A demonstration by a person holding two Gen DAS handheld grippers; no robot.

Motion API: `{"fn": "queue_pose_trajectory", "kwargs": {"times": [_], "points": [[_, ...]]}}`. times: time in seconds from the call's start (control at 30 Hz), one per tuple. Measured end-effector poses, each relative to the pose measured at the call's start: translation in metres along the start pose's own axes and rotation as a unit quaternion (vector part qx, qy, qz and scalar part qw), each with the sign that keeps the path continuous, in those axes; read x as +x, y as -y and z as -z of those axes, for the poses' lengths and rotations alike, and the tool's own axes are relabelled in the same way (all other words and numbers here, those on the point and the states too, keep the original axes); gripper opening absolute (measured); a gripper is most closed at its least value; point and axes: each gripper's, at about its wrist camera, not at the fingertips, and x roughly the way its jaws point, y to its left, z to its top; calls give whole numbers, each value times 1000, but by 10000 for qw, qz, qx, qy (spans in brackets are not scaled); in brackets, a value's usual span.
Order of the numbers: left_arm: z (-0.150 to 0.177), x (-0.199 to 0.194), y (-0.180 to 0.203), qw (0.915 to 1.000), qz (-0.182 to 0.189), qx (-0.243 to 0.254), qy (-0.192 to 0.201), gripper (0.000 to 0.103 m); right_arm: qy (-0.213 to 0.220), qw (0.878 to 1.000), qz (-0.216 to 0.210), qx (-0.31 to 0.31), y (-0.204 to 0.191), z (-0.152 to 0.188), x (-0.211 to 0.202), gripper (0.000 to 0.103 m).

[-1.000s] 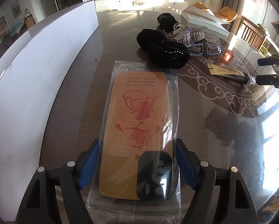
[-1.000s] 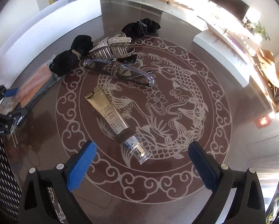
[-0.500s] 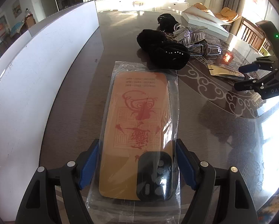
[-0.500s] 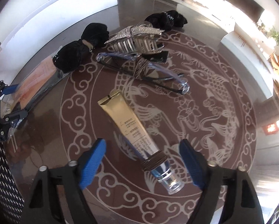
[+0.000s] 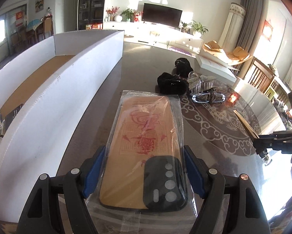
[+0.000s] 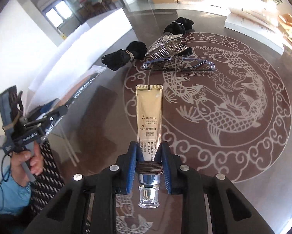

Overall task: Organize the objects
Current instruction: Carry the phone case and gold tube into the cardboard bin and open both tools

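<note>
My left gripper is shut on a bagged orange phone case with a black camera block and holds it raised above the table. My right gripper is shut on a gold eye-cream tube near its silver cap and holds it lifted off the glass; the tube also shows in the left wrist view. A long white cardboard box with a brown floor stands to the left of the phone case.
On the koi-pattern glass table lie two black scrunchies, a silver hair claw and clear glasses. A white box lies at the far right. The left gripper and hand show in the right wrist view.
My right gripper moved onto the tube, shut on it and lifted it. My left gripper raised the phone case, so the box interior now shows.
</note>
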Motion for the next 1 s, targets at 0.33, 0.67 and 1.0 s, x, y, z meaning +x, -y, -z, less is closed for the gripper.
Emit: {"fn": "queue_pose_trajectory", "kwargs": {"times": [0.33,0.67,1.0], "points": [[-3,-52,-53,9877,410,-1395,570,75,978,9894,-1015,339,-54,-38,-17,26],[-70,-123,-169,9725,-413,-1885,1304,61,1191,9712,-2029,-383,-217,-143,38,26],[-41,-128,-122,9972,240,-430,562,69,1334,9669,-2045,-748,-258,-153,44,25]]}}
